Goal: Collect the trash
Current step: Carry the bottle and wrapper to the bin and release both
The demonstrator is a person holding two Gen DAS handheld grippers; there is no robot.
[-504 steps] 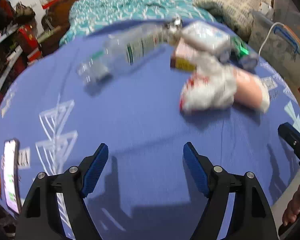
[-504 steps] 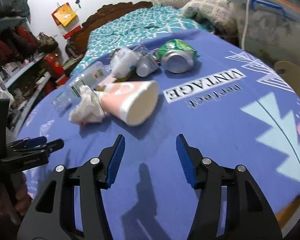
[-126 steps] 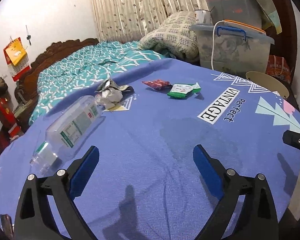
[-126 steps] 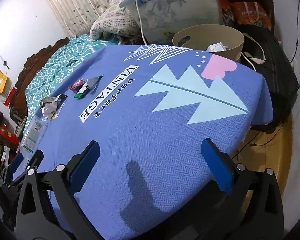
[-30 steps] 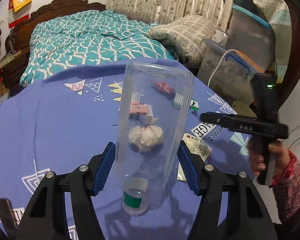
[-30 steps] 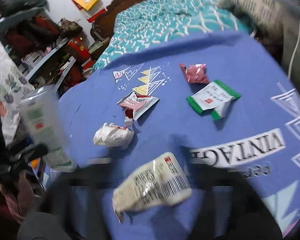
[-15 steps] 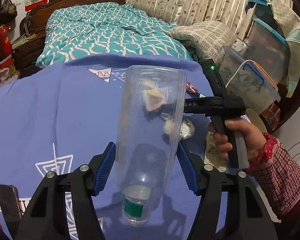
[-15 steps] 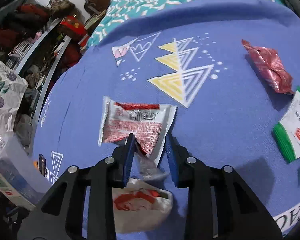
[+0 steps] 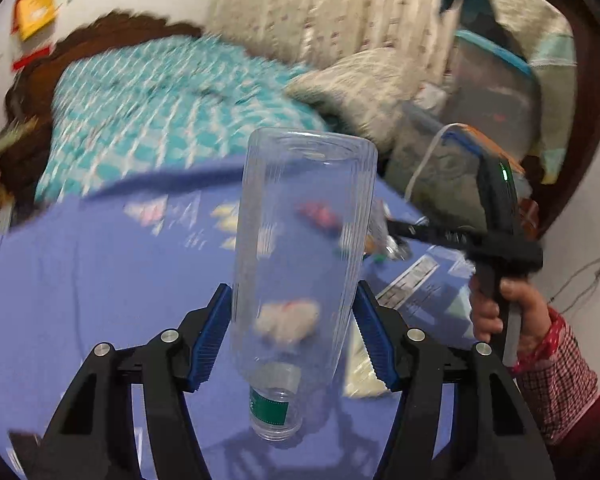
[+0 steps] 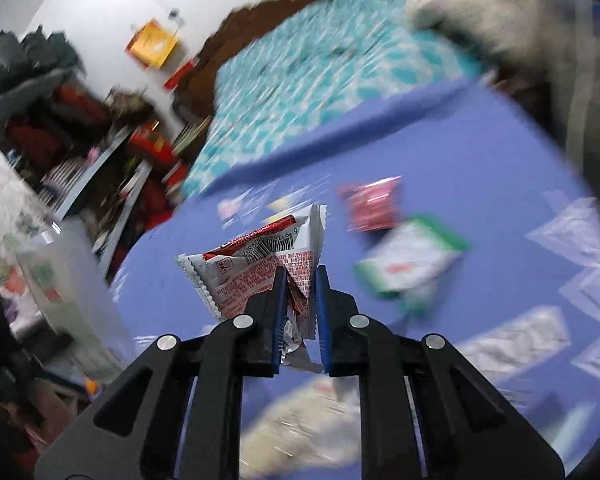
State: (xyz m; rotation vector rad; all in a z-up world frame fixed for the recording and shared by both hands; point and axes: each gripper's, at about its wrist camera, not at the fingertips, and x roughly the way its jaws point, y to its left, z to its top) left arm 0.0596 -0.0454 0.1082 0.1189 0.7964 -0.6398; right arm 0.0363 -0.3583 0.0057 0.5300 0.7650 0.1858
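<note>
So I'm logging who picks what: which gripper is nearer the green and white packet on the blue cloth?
Right. The right gripper, shut on a red and silver wrapper, is beside the green and white packet. The left gripper holds the clear bottle farther back.

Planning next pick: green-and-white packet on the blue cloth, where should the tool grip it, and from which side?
Green-and-white packet lies flat on the blue cloth, so a top pinch probably fails. Take its raised near corner from the camera side, one finger sliding under; the red packet crowds the far edge.

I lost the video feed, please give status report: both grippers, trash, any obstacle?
Left gripper shut on clear bottle, neck down. Right gripper shut on red-white wrapper, lifted. Red packet, green-white packet on cloth. No obstacle seen.
</note>
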